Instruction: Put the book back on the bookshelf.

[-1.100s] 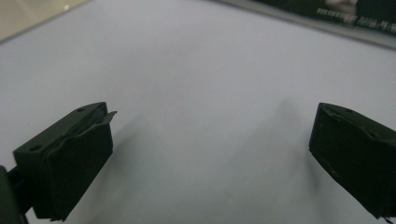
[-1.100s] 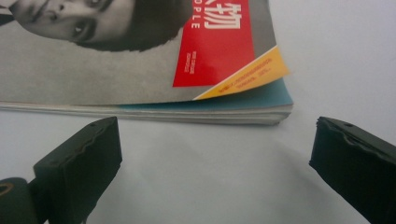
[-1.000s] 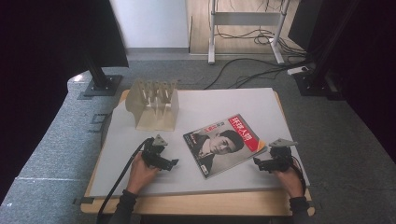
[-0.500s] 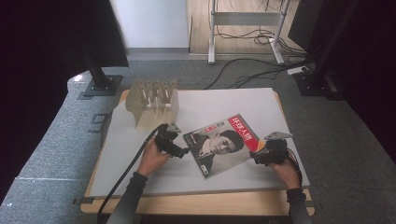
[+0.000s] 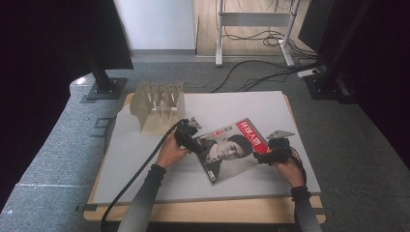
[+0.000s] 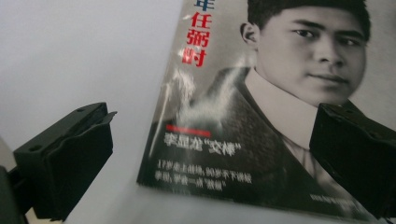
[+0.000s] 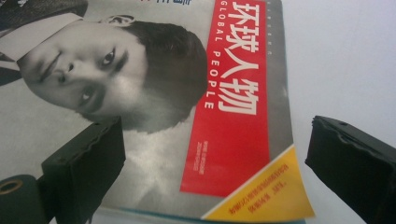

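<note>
A magazine [image 5: 231,150] with a black-and-white portrait cover and a red title band lies flat on the white board [image 5: 145,164], turned at an angle. My left gripper [image 5: 196,145] is at its left edge, open, with the cover's lower corner [image 6: 196,154] between the wide-apart jaws. My right gripper [image 5: 263,157] is at the magazine's right corner, open too; the red band [image 7: 233,107] and yellow corner [image 7: 266,196] lie between its jaws. Neither gripper holds anything.
A pale wooden rack [image 5: 158,107] with upright dividers stands at the board's back left, just behind the left hand. Cables [image 5: 256,72] and stand feet sit on the grey carpet beyond the board. The board's wooden front edge [image 5: 203,210] is near the forearms.
Both hands have moved inward onto the magazine: the left gripper travelled right and away to its left edge, the right gripper moved left to its right corner. The magazine has stayed put.
</note>
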`<state>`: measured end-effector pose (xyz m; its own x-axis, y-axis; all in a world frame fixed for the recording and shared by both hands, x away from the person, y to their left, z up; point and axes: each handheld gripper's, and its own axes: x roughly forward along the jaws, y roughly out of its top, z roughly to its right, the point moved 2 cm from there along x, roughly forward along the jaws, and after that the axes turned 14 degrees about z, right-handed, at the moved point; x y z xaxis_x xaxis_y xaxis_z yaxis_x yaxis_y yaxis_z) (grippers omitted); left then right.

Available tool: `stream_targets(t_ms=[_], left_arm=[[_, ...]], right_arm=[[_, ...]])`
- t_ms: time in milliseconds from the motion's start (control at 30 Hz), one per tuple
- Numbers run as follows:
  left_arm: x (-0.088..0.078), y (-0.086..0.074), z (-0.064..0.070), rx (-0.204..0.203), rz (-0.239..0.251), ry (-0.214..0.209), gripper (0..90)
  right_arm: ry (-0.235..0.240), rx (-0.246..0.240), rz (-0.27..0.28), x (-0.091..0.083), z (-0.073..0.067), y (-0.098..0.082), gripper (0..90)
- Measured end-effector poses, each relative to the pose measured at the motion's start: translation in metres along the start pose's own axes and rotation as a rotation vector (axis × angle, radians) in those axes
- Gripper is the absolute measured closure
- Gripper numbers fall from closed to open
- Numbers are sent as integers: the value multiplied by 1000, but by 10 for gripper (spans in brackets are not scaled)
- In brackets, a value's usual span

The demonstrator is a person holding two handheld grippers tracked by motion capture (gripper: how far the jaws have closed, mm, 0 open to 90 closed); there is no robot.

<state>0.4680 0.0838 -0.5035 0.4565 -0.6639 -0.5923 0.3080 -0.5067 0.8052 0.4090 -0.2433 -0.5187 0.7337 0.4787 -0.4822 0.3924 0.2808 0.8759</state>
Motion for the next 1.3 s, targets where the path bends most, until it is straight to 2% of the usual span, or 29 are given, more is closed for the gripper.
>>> stream_targets(t_ms=[133, 233, 433, 567, 700, 867, 1100, 1300], left_arm=[[13, -1, -3, -2, -9, -3, 0], [21, -5, -6, -25, 2, -15, 0], [33, -15, -9, -20, -36, -23, 0], [36, -17, -10, -60, -23, -49, 0], [36, -18, -8, -51, -19, -66, 0], [36, -18, 1, -29, -23, -90, 0], [32, -21, 6, -39, -17, -80, 0], [21, -29, 12, -44, -6, -75, 0]], right_arm=[[6, 15, -5, 7, 1, 1, 55], [8, 25, -7, 12, 3, -1, 62], [13, 38, -19, 22, 7, -6, 69], [24, 46, -20, 27, 10, -10, 70], [5, 43, -15, 28, 13, -12, 73], [14, 67, -20, 29, 16, -15, 70], [26, 67, -18, 28, 15, -15, 82], [40, 54, -10, 26, 8, -17, 81]])
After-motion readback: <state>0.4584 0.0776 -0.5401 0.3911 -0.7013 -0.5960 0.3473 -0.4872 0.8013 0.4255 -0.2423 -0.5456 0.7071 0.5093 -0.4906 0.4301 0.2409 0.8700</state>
